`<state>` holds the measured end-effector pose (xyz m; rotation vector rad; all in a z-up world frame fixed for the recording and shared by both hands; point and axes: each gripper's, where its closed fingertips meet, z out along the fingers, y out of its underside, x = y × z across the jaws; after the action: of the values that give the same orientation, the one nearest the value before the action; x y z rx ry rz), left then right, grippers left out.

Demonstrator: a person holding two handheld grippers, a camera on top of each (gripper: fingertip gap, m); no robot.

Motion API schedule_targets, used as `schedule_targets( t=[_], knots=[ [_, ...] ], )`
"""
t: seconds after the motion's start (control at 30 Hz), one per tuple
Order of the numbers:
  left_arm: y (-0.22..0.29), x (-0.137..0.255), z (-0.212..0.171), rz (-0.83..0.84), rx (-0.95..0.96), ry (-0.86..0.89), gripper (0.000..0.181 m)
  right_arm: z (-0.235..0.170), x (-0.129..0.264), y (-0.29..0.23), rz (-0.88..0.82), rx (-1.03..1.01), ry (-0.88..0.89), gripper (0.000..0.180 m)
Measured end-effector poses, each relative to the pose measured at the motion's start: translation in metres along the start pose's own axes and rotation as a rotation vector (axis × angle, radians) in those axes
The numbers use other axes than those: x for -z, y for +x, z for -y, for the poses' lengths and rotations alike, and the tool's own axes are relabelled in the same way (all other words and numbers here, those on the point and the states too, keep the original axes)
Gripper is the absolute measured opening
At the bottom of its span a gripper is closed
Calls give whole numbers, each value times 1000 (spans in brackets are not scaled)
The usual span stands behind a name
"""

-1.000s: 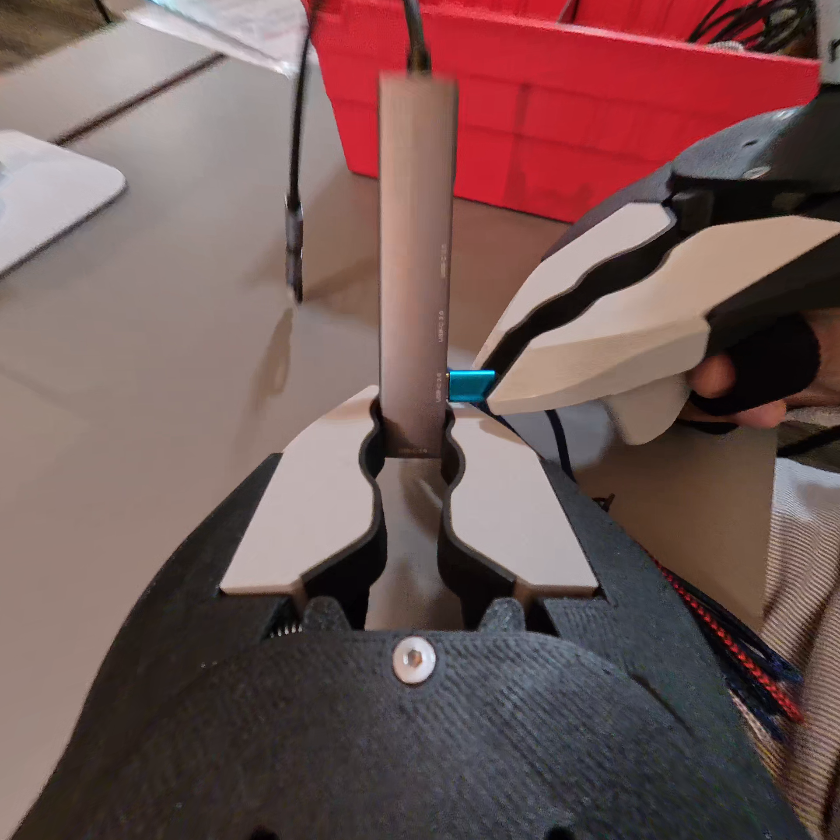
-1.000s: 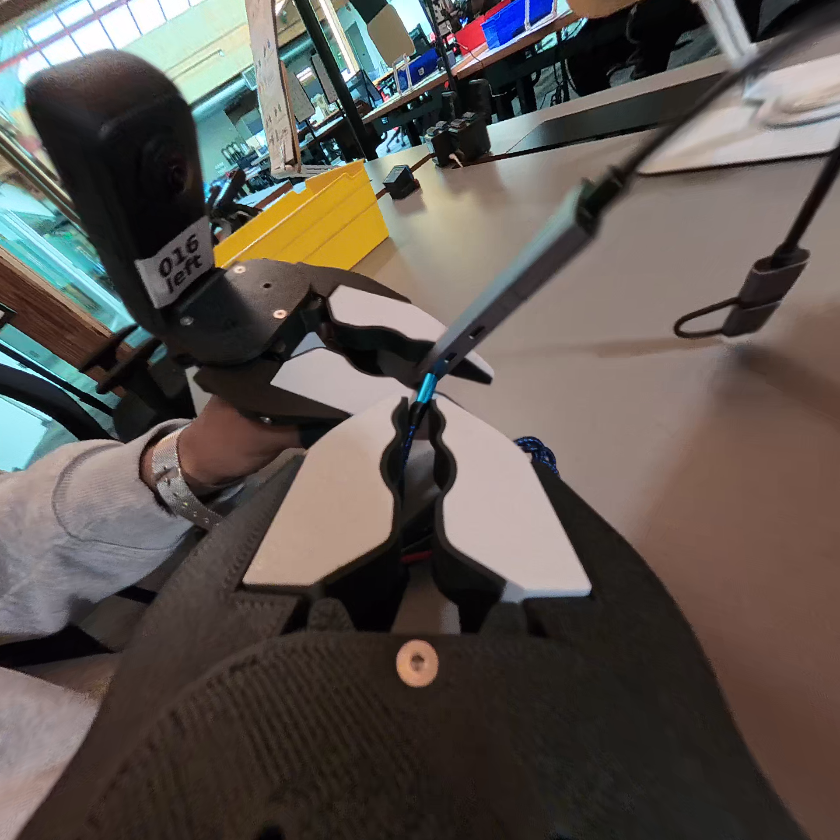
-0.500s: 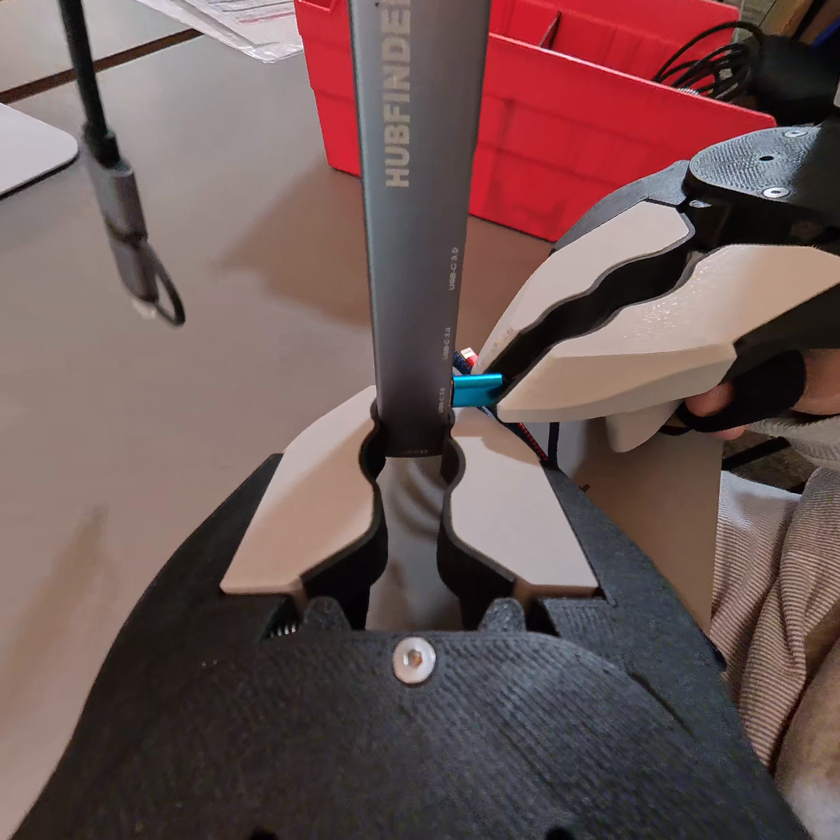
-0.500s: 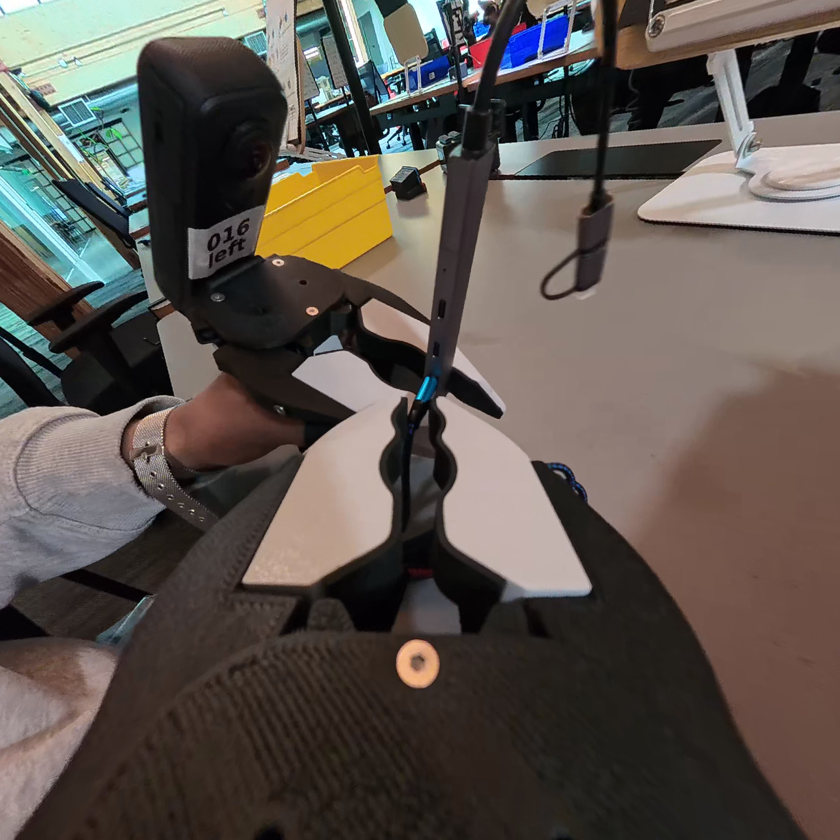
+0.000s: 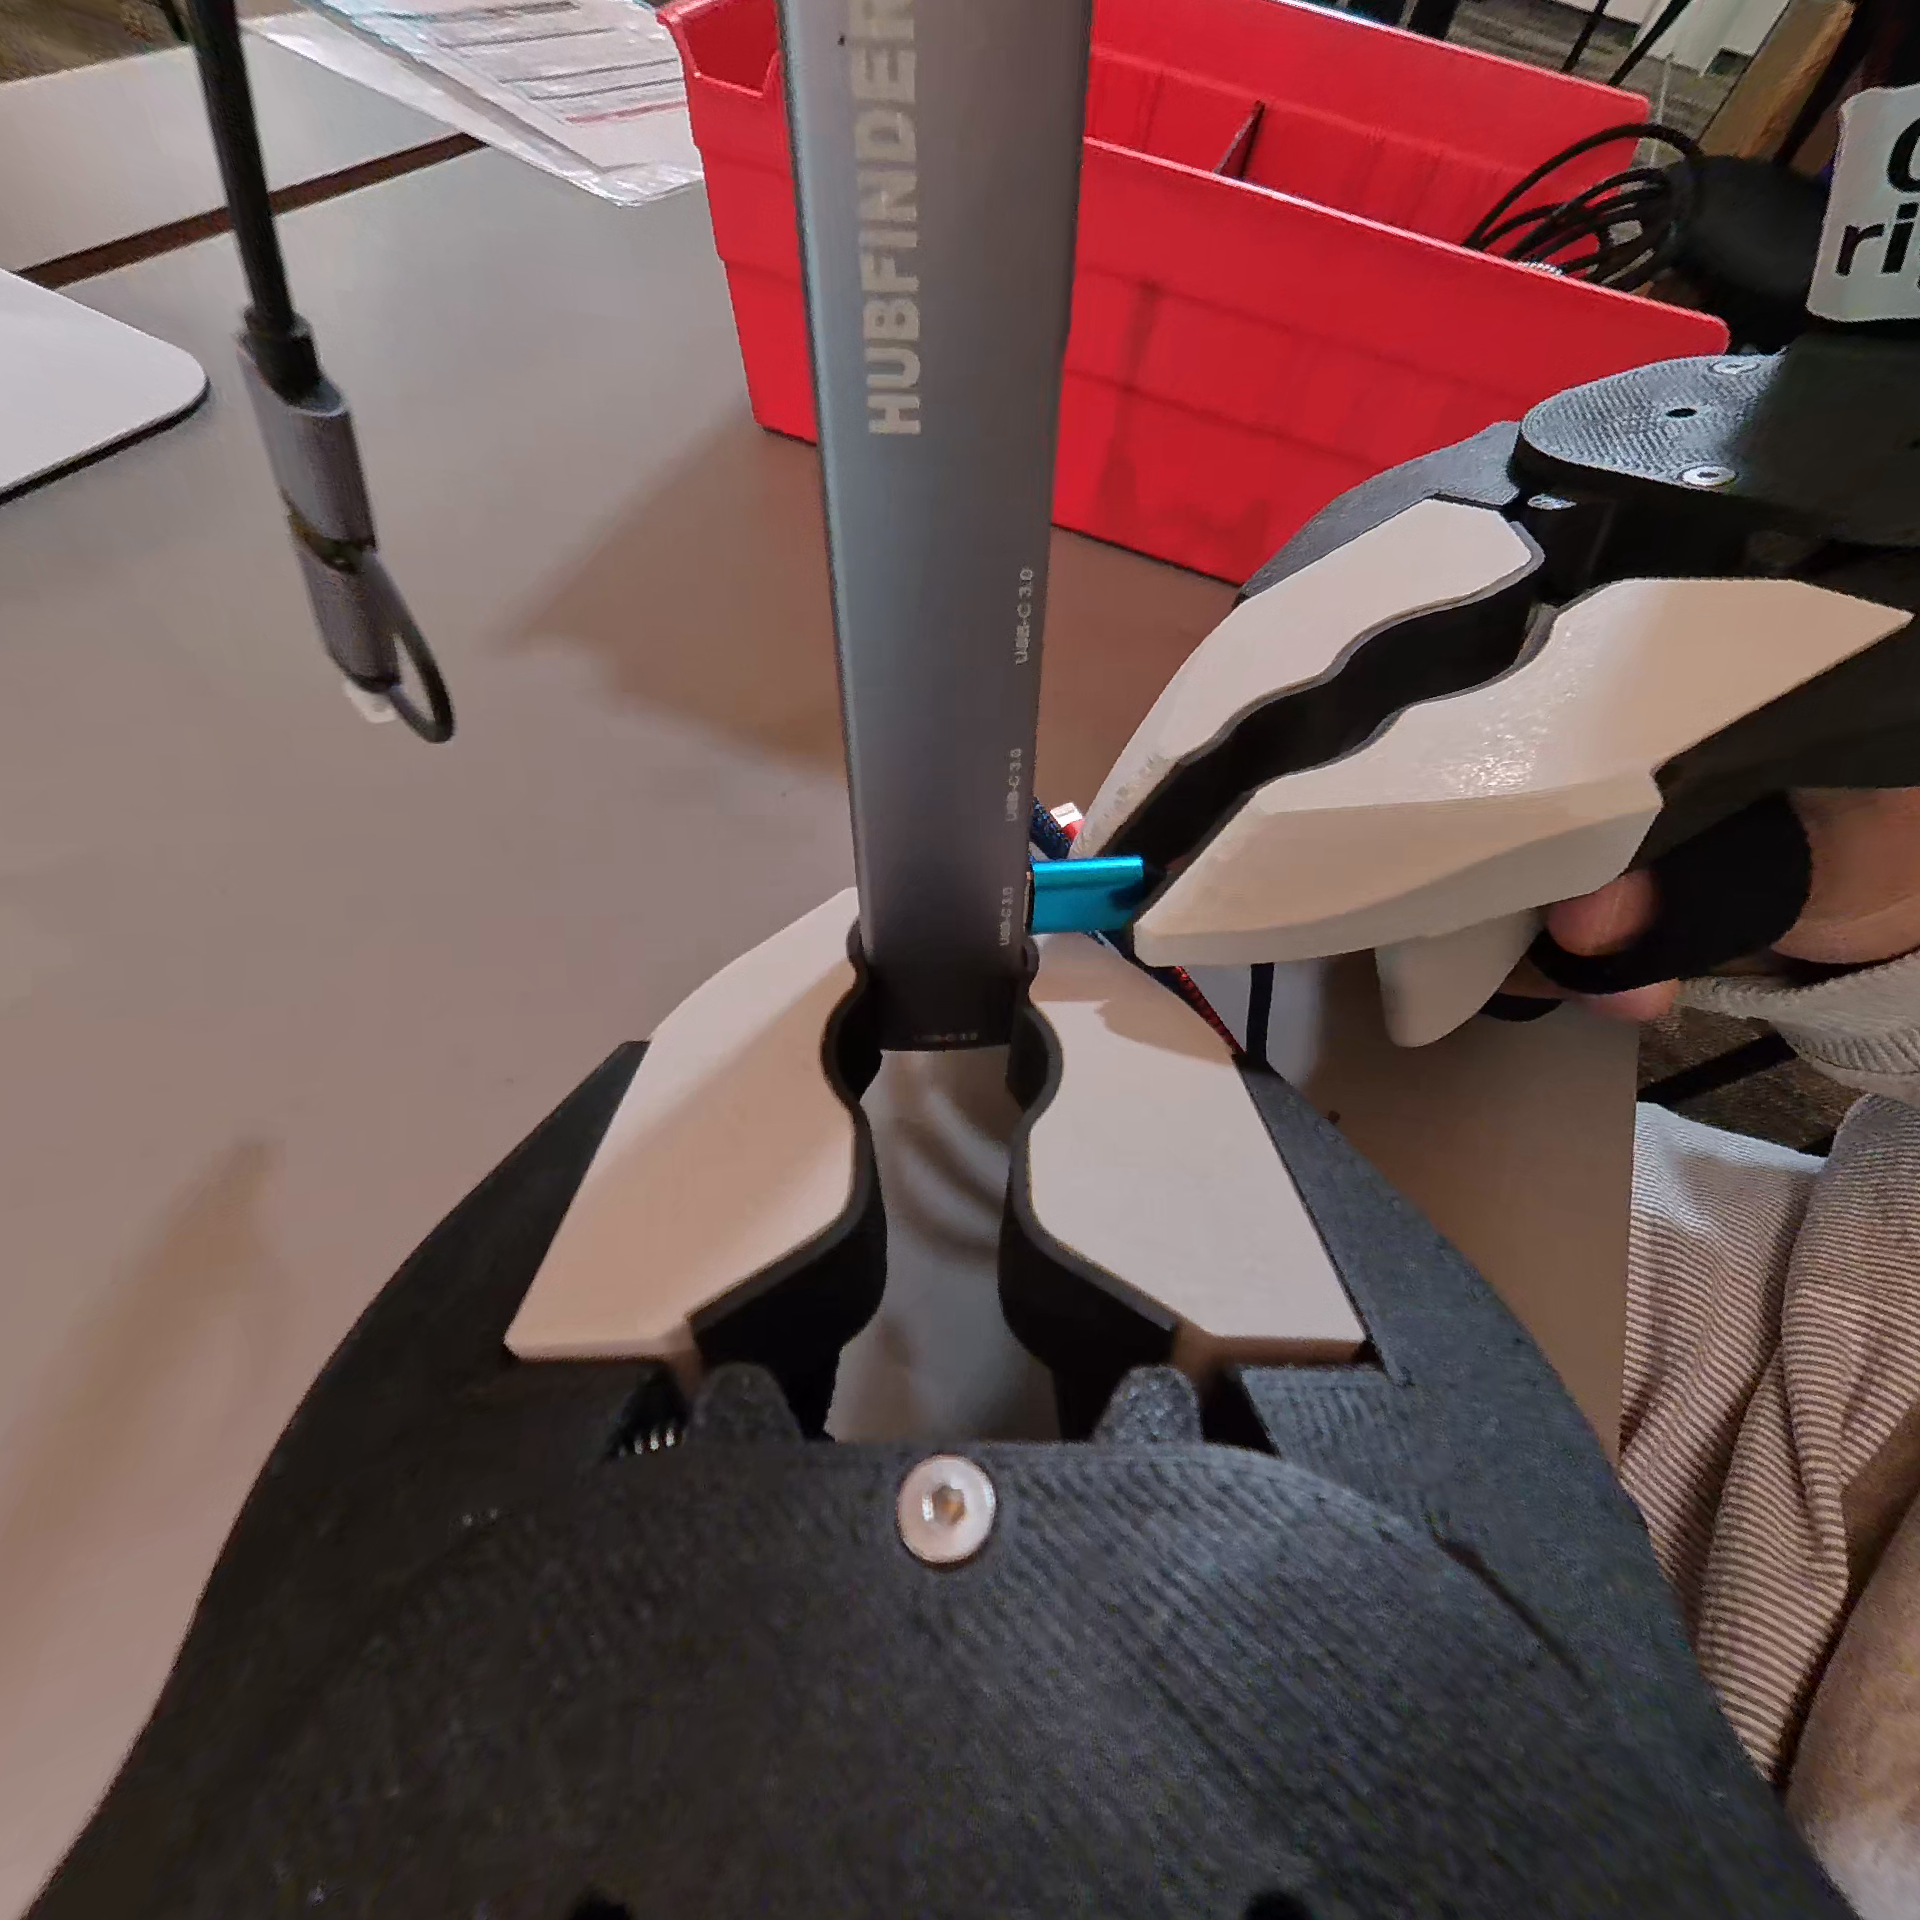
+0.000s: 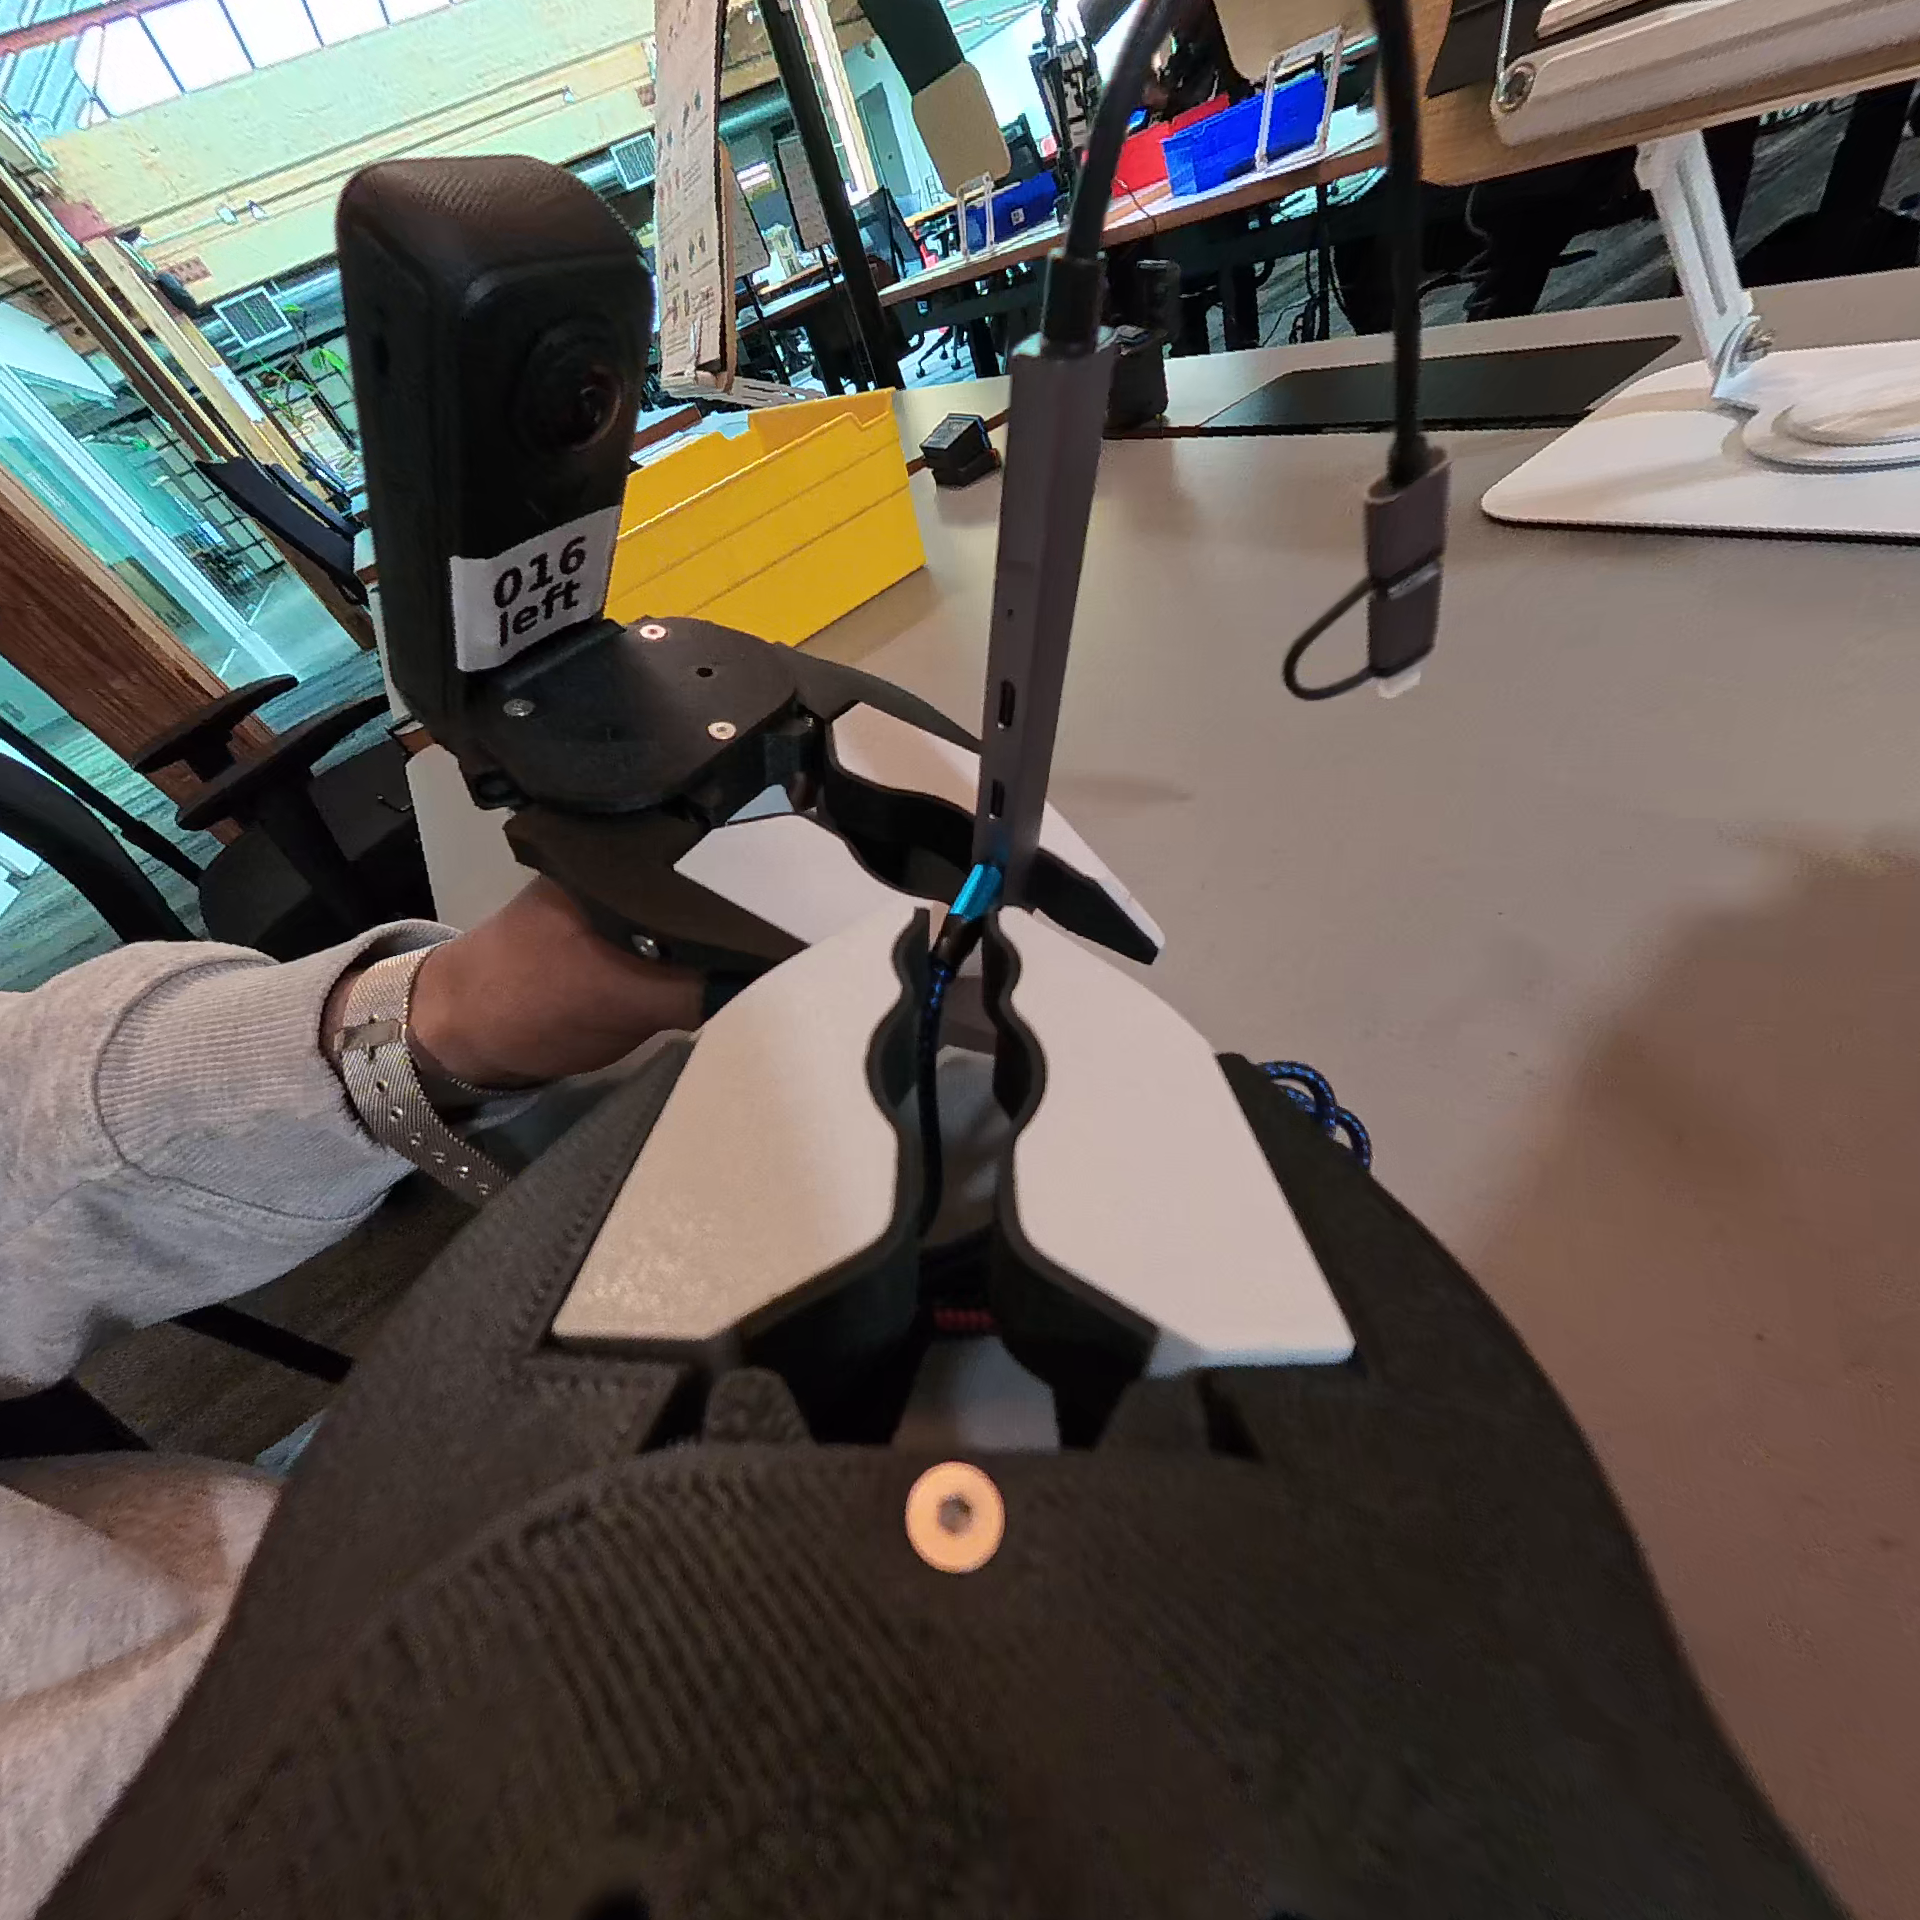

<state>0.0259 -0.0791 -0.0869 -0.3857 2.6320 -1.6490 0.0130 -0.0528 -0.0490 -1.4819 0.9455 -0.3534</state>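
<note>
While your left gripper (image 5: 943, 971) stands upright, its jaws are clenched on the bottom end of a long grey hub (image 5: 925, 540), which rises straight up out of them. Your right gripper (image 6: 958, 940) comes in from the side, jaws pinched on a blue plug (image 5: 1086, 894) with its braided cord (image 6: 935, 1023) running back between them. That plug sits at the lowest port on the hub's edge, just above the left jaws; whether it is fully seated cannot be told. A black cable (image 6: 1101, 156) loops from the hub's top down to a grey adapter (image 5: 332, 551) hanging beyond the left jaws, clear of the tabletop (image 5: 260, 935). Behind the hub stands a red bin (image 5: 1299, 343); a yellow bin (image 6: 769, 520) lies beyond the left gripper.
</note>
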Motion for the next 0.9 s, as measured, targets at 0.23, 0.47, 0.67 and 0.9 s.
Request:
schedule_targets(
  t=[0.23,0.47,0.67,0.9],
  knots=[
    [1,0,0,-9,-2,1,22,1,0,-1,29,-29,17,11],
    [5,-2,0,-15,-17,-1,22,-2,-2,1,2,-12,1,15],
    [3,-1,2,-11,-1,11,21,-5,-1,7,-16,-55,-23,12],
    [3,-1,1,-13,0,10,22,-5,-1,8,-18,-66,-26,11]
  ],
)
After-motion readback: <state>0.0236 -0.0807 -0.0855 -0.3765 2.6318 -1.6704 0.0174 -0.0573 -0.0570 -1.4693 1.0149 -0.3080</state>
